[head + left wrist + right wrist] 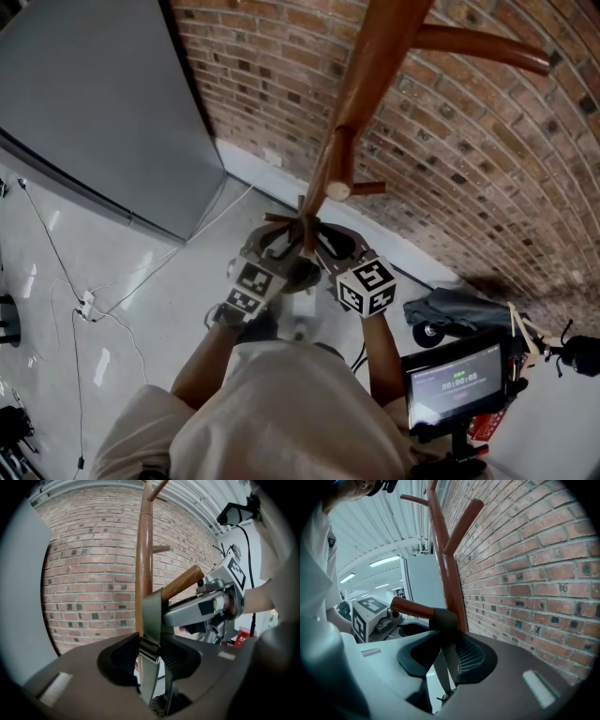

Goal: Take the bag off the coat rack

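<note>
Screen [457, 382] shows digits, too blurred to read

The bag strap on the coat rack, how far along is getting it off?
Done: both grippers are at the strap. In hand: the left gripper and right gripper each have it between their jaws, which do not look clamped yet. Left: the strap hangs looped over the coat rack's peg, so gripping and lifting off remain.
</note>
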Demonstrator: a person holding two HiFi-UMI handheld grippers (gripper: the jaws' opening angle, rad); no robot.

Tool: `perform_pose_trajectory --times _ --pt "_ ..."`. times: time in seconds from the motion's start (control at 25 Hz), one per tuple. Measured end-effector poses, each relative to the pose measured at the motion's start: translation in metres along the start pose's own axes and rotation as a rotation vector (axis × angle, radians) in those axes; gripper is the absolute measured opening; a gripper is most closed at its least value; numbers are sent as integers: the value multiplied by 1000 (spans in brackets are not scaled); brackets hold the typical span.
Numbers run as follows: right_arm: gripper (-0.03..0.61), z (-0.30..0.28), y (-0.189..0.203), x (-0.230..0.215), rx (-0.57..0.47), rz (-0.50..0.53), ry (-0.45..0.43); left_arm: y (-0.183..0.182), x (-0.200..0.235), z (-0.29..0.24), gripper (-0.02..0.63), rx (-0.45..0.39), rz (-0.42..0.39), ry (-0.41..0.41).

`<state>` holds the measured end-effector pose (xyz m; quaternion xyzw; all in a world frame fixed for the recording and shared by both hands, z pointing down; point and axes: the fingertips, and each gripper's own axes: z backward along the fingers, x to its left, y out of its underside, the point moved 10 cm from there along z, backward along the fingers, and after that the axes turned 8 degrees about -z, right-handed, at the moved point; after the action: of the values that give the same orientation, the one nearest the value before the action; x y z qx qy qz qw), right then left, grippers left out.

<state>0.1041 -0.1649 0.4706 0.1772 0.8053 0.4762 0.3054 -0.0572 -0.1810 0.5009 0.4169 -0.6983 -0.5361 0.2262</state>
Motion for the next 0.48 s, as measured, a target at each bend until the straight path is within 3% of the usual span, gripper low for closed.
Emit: perform_pose_trajectory --times 0.16,0.48 --pt "69 3 0 3 0 -19 7 0 2 4 121 -3 21 7" --pt "61 10 -7 7 -5 -43 10 5 2 11 117 5 54 -21"
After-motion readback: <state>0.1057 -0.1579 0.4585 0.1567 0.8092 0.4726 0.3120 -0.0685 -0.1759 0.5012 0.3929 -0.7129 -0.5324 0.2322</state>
